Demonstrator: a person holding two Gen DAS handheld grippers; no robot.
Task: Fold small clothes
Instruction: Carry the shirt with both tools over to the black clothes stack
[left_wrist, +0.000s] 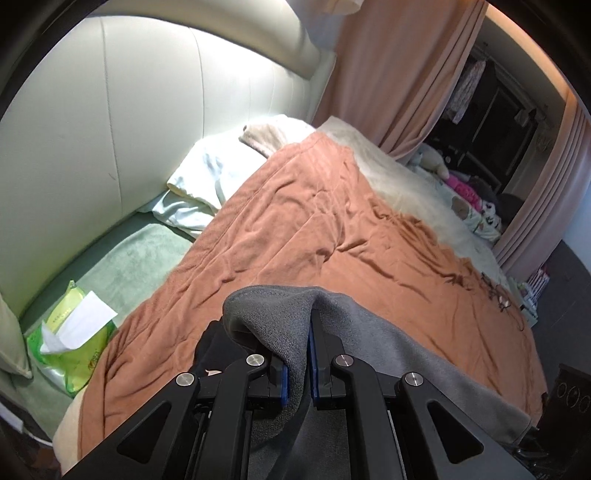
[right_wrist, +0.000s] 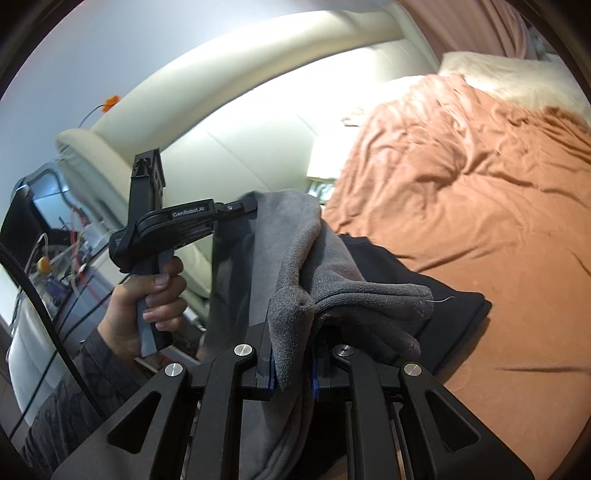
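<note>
A grey fleece garment (left_wrist: 269, 314) hangs lifted between both grippers above the orange blanket (left_wrist: 332, 221). My left gripper (left_wrist: 299, 350) is shut on one edge of it, and the cloth drapes over the fingers. In the right wrist view my right gripper (right_wrist: 293, 343) is shut on another bunched part of the grey garment (right_wrist: 295, 236). The left gripper (right_wrist: 243, 206), held by a hand (right_wrist: 147, 295), pinches the cloth's upper edge there. A black garment (right_wrist: 436, 295) lies flat on the blanket beneath; its corner (left_wrist: 207, 350) shows in the left wrist view.
A green tissue pack (left_wrist: 70, 332) lies on the green sheet by the cream headboard (left_wrist: 110, 129). A white pillow (left_wrist: 207, 184) sits at the bed's head. Pink curtains (left_wrist: 388, 74) and soft toys (left_wrist: 461, 184) are beyond. A cluttered desk (right_wrist: 55, 258) stands at left.
</note>
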